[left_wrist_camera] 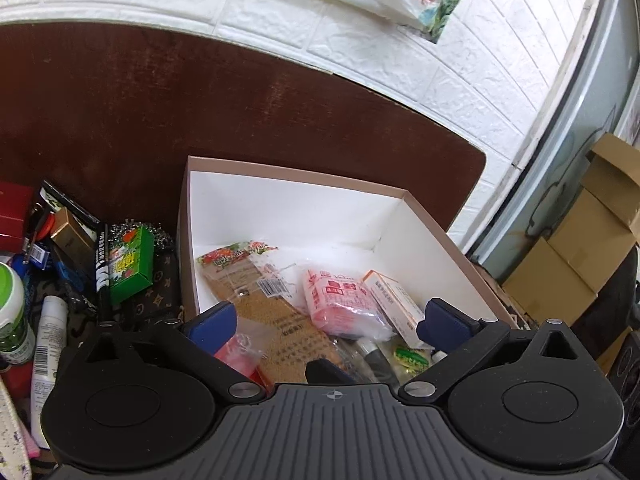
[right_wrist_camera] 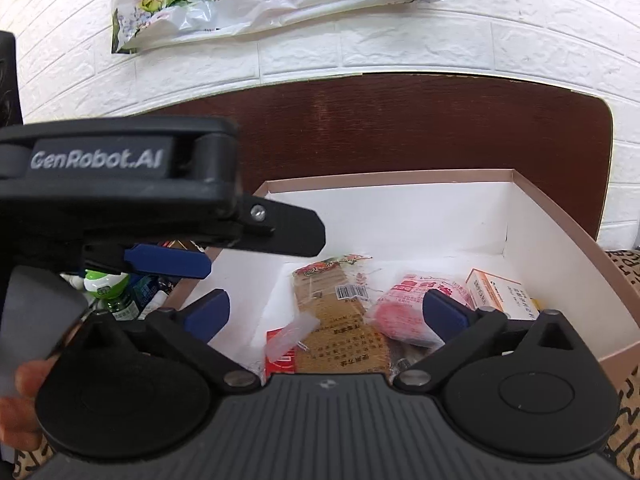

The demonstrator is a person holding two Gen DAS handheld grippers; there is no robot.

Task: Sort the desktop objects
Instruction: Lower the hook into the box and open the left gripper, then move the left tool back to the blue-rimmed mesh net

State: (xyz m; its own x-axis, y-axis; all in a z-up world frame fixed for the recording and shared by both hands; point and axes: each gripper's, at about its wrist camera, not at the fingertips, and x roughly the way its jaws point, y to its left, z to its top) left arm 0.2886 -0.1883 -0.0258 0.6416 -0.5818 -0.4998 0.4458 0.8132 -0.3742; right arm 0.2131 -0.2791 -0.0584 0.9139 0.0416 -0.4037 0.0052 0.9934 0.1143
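**Both grippers spread wide over the box, nothing pinched**

The left gripper (left_wrist_camera: 326,322) has its blue pads spread as far apart as they go; nothing sits clamped between them, they just hang over the near end of the pink-rimmed box (left_wrist_camera: 304,172). Same story for the right gripper (right_wrist_camera: 326,310); jaws wide, pads not pressing on anything, also above the box's near end.

Inside the box, on its white floor: a brown packet with a barcode (left_wrist_camera: 260,292) lying flat; a pink-and-white pouch (left_wrist_camera: 340,300) just beside it; an orange-and-white carton (left_wrist_camera: 394,296) against the pouch on the far side; a small red pack (right_wrist_camera: 280,354) and a few little bits at the near edge, too jumbled to name.

Outside the box, on the dark wooden table (left_wrist_camera: 160,112), there's the unsorted heap; a green box (left_wrist_camera: 132,264), a green-capped bottle (left_wrist_camera: 12,304), a white tube (left_wrist_camera: 48,344), plus more clutter.

In the right wrist view the other gripper's black body crosses the left side; fingertips of a hand (right_wrist_camera: 28,376) show below it.
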